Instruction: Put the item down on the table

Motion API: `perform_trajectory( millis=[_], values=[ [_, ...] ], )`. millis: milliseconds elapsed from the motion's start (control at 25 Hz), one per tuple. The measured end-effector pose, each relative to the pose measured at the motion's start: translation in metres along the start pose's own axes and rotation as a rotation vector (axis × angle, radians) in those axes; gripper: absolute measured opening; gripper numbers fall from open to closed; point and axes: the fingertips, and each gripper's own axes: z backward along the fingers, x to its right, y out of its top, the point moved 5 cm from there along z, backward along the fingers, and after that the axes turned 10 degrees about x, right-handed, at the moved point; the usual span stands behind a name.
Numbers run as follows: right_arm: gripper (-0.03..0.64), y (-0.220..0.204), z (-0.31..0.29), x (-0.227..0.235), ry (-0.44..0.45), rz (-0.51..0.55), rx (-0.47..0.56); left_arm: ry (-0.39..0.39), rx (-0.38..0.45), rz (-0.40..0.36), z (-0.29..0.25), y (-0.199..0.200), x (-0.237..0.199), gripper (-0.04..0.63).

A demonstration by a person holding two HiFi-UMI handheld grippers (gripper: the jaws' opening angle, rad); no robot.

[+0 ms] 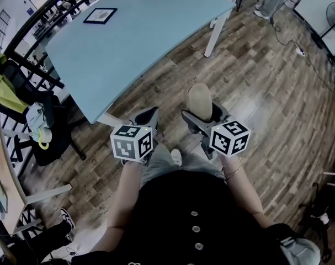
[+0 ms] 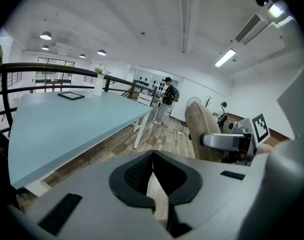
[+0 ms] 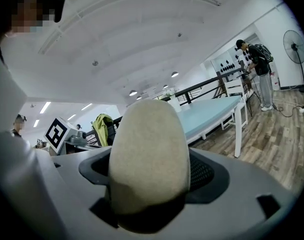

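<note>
Right claw (image 1: 203, 116): clenched on the beige oval item (image 1: 200, 100), which stands upright between its jaws.
Left claw (image 1: 152, 111): jaws pressed together, nothing in them.
Item's place: in the air over the wooden floor (image 1: 266, 93), near the pale blue tabletop (image 1: 128, 43), not touching it.

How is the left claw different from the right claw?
The left claw is shut and empty; the right claw grips a beige egg-shaped lump. The left claw's tips meet; the right claw's tips sit apart, one each side of the lump. Both are gray, carry a marker cube, and hang over the wooden floor, not the blue table.
</note>
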Motion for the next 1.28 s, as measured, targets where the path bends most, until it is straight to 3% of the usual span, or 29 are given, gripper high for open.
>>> perform_trajectory(
  millis=[720,1280],
  values=[
    [0.408,0.022,-0.056,0.050,-0.028,-0.027,0.010,-0.050,-0.049,-0.010,-0.073,0.028,-0.031,0.017],
    [0.408,0.077,-0.193,0.105,-0.012,0.016,-0.061,-0.031,0.005,0.020,-0.160,0.116,-0.123,0.017]
  ],
)
